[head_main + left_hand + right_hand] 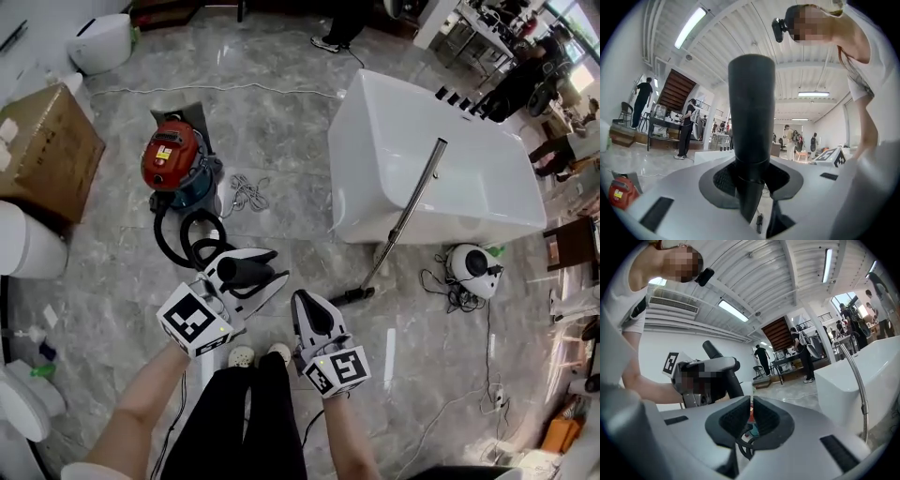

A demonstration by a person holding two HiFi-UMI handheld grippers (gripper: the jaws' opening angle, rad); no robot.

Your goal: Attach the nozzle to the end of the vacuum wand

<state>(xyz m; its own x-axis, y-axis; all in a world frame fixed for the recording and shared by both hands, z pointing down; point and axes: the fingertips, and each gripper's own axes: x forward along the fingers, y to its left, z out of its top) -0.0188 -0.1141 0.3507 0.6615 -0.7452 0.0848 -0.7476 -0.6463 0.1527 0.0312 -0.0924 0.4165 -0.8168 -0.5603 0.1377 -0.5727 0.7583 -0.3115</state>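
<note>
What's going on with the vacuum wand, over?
Left hand-held gripper shut on black tube. Right hand-held gripper shut, empty. Wand leans on tub, untouched. Nothing blocking.

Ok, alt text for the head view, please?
The left hand-held gripper holds a black tube above a grey floor; the right hand-held gripper is shut, empty. Ahead, a red vacuum, and a metal wand leaning on a white tub.

Black nozzle [751, 108] stands clamped in left tool [751, 180]; silver wand [412, 202] (black-footed) leans on tub [367, 178].
</note>
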